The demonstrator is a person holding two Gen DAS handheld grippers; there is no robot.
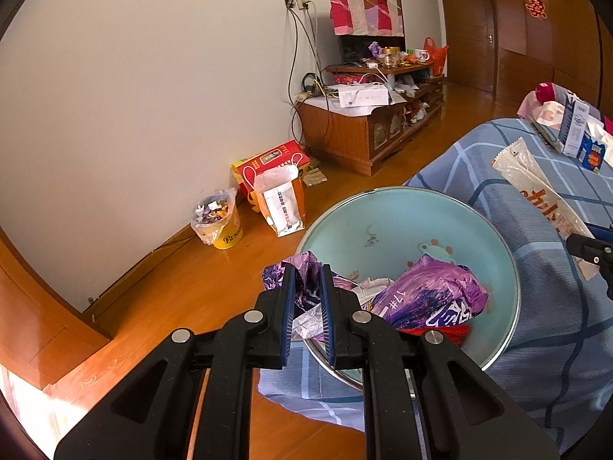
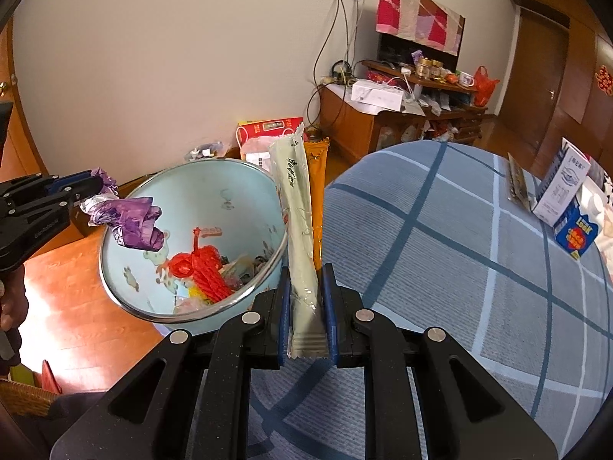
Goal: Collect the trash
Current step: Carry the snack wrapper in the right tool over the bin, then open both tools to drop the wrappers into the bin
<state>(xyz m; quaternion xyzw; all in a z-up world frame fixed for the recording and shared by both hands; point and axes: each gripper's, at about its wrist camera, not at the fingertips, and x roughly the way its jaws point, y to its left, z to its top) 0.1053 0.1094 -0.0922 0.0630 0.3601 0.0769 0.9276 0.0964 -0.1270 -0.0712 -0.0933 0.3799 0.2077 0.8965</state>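
Observation:
A light blue basin (image 1: 402, 214) (image 2: 199, 191) sits at the edge of the blue checked cloth (image 2: 440, 249) and holds trash: a purple bag (image 1: 433, 299) and a red net (image 2: 199, 268). My left gripper (image 1: 306, 303) (image 2: 76, 191) is shut on a crumpled purple foil wrapper (image 1: 302, 268) (image 2: 134, 222), held over the basin's near rim. My right gripper (image 2: 304, 303) is shut on a long white snack wrapper (image 2: 297, 211) (image 1: 536, 188), held upright beside the basin's right rim.
A milk carton (image 2: 563, 188) and other packaging lie on the cloth at the far right. On the wooden floor by the wall stand a yellow bin (image 1: 222, 222) full of trash and paper bags (image 1: 279, 199). A cluttered wooden cabinet (image 1: 367, 122) stands behind.

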